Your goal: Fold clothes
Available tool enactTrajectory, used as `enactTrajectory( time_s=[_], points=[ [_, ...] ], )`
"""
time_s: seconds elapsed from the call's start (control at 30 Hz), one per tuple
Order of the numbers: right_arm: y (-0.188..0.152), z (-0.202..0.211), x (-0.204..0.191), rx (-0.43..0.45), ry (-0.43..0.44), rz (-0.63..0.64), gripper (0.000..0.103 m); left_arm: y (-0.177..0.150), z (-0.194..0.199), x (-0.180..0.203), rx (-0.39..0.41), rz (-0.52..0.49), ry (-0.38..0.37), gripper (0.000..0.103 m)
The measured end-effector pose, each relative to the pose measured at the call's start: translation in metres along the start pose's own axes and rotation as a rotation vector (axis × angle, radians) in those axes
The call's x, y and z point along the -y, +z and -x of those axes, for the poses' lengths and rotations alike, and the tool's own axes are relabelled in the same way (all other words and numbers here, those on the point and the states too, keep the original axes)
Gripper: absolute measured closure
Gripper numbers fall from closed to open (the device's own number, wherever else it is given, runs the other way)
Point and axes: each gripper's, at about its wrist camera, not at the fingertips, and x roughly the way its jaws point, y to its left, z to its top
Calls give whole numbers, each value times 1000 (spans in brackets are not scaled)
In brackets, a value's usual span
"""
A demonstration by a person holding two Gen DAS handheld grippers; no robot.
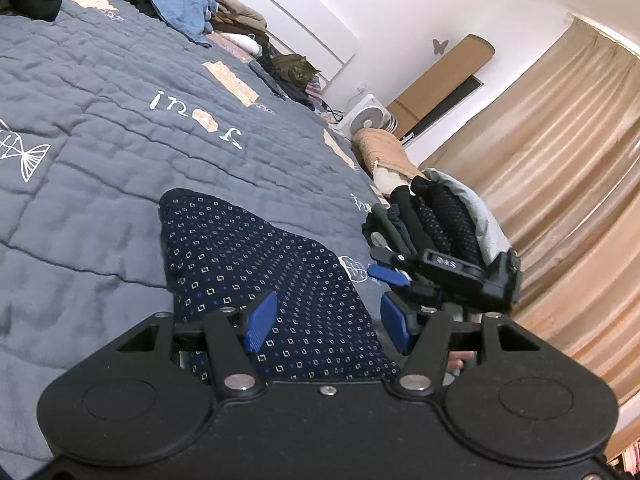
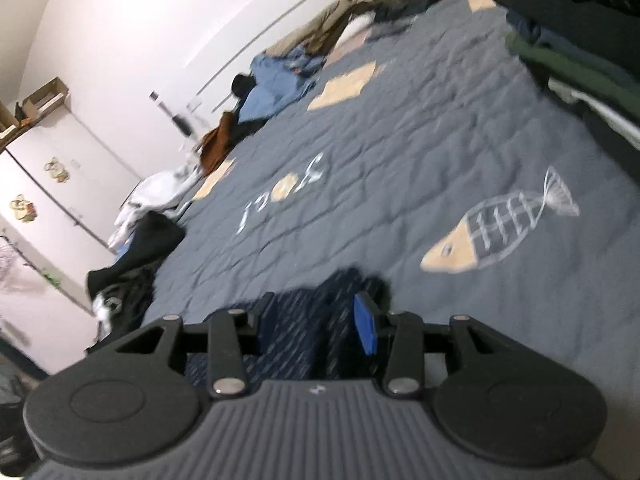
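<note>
Lying on the grey quilted bed (image 1: 100, 128), the navy patterned garment (image 1: 256, 264) stretches beneath both tools; the left gripper (image 1: 328, 322) and right gripper (image 2: 316, 322) hover with jaws released, spread wide.

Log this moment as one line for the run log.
left gripper: open over patterned navy garment | right gripper: open, same garment | quilt | folded stack

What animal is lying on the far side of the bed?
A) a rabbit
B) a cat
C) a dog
B: a striped cat lies among the clothes at the far edge of the grey quilt, facing the camera with pointed ears.
</note>
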Motion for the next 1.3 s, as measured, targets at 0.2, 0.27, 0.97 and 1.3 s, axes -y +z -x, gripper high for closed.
enactTrajectory(
  time_s=[0.2, 0.27, 0.97, 1.3],
  points=[
    [4, -35, -4, -65, -18, 88, 62, 3, -8, -3, -18, -7, 9, 46],
    [1, -45, -3, -99, -27, 88, 62, 3, -10, -4, -25, -9, 12, 46],
    [1, -44, 8, 32, -37, 1, 88, 2, -8, -3, -30, -29, 22, 46],
    [9, -26, 6, 17, 8, -25, 72, 8, -8, -7, -15, -30, 44, 46]
  ],
)
